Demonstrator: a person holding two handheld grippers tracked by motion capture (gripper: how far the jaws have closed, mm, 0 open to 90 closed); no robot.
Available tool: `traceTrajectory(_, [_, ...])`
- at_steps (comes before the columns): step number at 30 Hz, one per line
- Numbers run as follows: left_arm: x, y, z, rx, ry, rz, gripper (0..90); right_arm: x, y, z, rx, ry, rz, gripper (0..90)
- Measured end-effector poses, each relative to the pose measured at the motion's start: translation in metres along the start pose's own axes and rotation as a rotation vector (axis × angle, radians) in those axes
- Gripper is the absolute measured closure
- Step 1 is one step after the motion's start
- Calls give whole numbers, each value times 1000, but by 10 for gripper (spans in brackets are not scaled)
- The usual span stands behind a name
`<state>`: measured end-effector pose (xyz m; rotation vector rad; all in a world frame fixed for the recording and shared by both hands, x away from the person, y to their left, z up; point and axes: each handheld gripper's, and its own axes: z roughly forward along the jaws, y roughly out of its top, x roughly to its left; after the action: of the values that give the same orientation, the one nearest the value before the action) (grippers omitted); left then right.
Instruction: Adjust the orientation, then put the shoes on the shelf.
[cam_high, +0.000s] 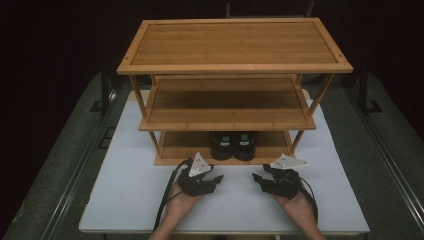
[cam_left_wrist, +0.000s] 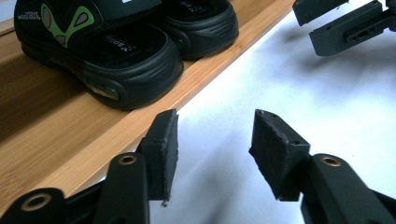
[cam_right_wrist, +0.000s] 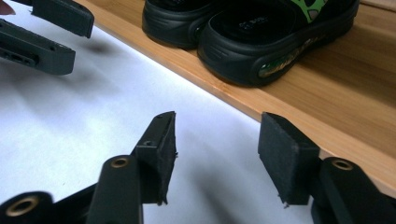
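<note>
A pair of black sandals (cam_high: 232, 145) stands side by side on the bottom shelf (cam_high: 175, 150) of a wooden rack, soles down, rounded ends toward the shelf's front edge and just behind it. The two touch or nearly touch along their inner sides. Green markings show on the straps. In the high view they sit at about 12 o'clock from the table's centre.
</note>
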<state>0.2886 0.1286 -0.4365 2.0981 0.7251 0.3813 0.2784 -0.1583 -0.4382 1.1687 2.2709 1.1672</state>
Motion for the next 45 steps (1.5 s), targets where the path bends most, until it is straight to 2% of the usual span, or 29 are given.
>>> traceTrajectory(4, [0,-1,-5,-4,-1,-3,460,-2,-3,-5,-1,10,10,424])
traceTrajectory(10, [7,-4,-15,10,18,-6,395,-7,-7,-14,2,12,19,391])
traceTrajectory(14, [11,-5,-21,1,34,-20,362,-10,-10,-19,4,4,19,389])
traceTrajectory(19, [13,-6,-26,-3,54,-27,255,-14,-13,-24,4,-8,20,372])
traceTrajectory(23, [14,-8,-30,-2,60,-28,220,-15,-17,-27,-2,-7,28,366])
traceTrajectory(33, [14,-12,-42,-5,58,-16,198,-17,-24,-35,-5,2,37,360])
traceTrajectory(45, [18,-27,-54,1,61,-38,187,-22,-36,-45,-3,7,68,339])
